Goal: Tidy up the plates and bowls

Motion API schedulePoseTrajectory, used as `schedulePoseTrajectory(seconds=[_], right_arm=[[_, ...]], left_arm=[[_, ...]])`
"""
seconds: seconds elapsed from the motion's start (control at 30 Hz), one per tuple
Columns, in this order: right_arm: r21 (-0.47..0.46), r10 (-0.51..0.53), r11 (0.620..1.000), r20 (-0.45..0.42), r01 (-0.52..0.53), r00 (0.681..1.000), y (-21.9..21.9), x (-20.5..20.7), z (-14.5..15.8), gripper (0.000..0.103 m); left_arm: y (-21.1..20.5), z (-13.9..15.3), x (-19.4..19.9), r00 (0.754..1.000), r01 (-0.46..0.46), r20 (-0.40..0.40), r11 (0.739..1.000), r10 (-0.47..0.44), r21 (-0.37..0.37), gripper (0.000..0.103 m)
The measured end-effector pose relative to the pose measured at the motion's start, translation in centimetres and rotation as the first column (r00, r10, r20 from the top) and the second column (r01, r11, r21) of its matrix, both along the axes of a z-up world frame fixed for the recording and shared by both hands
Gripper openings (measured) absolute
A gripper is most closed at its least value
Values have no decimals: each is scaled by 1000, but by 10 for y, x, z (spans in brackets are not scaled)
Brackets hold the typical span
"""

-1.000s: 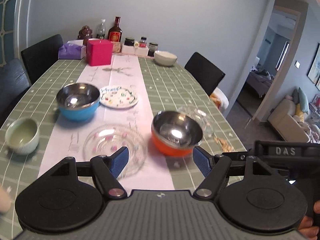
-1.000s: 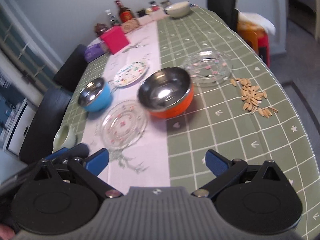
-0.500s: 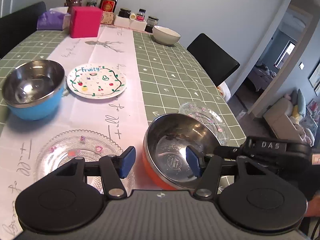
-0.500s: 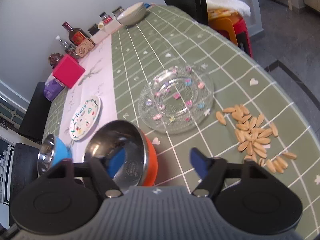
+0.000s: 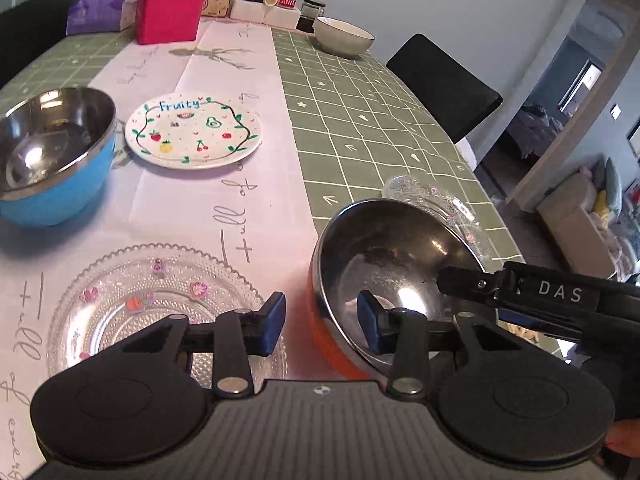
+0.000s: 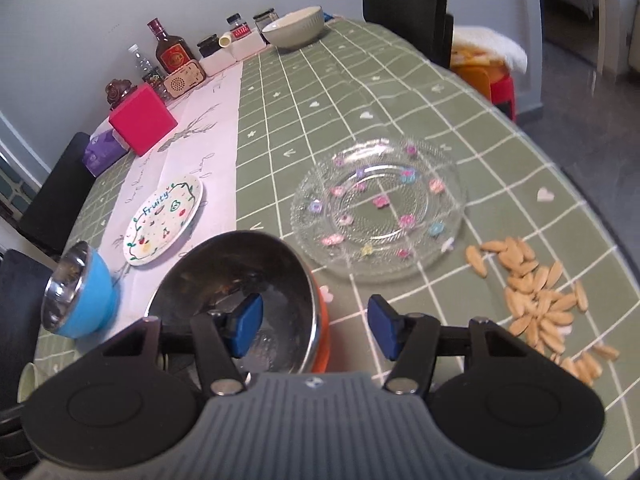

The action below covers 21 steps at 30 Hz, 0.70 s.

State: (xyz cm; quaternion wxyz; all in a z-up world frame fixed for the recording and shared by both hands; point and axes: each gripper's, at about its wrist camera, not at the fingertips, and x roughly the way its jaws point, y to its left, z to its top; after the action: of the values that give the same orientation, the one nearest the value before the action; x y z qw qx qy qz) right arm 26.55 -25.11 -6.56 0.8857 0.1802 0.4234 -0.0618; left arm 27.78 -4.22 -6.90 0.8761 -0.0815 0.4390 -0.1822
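Note:
An orange steel-lined bowl (image 5: 384,264) sits at the near table edge; it also shows in the right wrist view (image 6: 244,292). My left gripper (image 5: 322,326) is open and straddles its left rim, one finger inside and one outside. My right gripper (image 6: 316,326) is open and straddles its right rim the same way. A blue steel bowl (image 5: 52,156) stands to the left (image 6: 78,294). A glass plate (image 5: 156,308) lies under my left finger. A second glass plate (image 6: 380,204) lies right of the orange bowl. A "Fruity" plate (image 5: 194,132) lies further back.
A white bowl (image 5: 344,36) stands at the far end beside jars, bottles, a pink box (image 5: 168,12) and tissues. Seeds (image 6: 540,292) are scattered near the right table edge. A small green cup (image 6: 26,380) is at the near left. Black chairs ring the table.
Both grippers have come down and forward to the orange bowl and narrowed a little around its rim. The bowl has stayed in place on the table.

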Motion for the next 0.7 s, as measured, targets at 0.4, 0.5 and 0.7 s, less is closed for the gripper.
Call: schedulePoseTrajectory(seconds=[0.4, 0.5, 0.7], right_arm=[[32, 97, 995, -21, -96, 995, -1, 3, -17, 16], [3, 94, 996, -10, -94, 996, 3, 0, -13, 16], [10, 128, 992, -9, -128, 992, 10, -16, 0, 16]], left_arm=[[-22, -6, 2, 1000, -18, -7, 993, 19, 115, 15], [-20, -5, -1, 1000, -5, -12, 994, 7, 111, 15], [-12, 12, -19, 1000, -5, -17, 991, 7, 135, 15]])
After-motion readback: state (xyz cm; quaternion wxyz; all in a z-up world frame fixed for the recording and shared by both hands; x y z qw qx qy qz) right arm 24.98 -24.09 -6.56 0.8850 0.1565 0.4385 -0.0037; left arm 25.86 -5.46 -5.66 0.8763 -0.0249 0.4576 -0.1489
